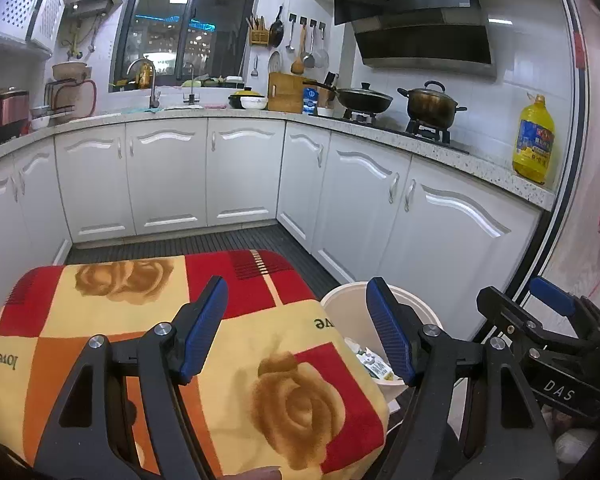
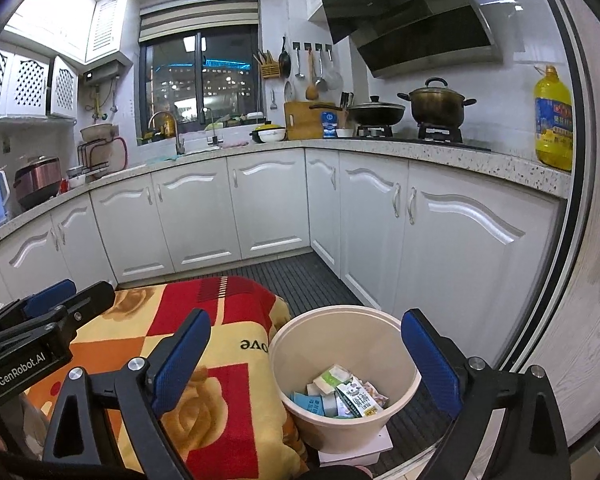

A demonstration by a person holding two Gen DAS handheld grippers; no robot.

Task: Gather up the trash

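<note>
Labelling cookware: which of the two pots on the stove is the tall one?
The brown lidded stockpot, on the burner nearer the yellow oil bottle; the black lidded pan beside it is shallow.

- The bin [image 2: 342, 364] is showing smooth, matt cream plastic, holding printed paper cartons [image 2: 340, 396].
- The blanket [image 1: 220, 344] is looking like soft, fuzzy cloth.
- The cabinet doors [image 2: 268, 200] are gleaming glossy white.
- The pot [image 1: 432, 104] is shining as dull metal.
- The counter [image 2: 420, 150] is showing speckled stone.
</note>
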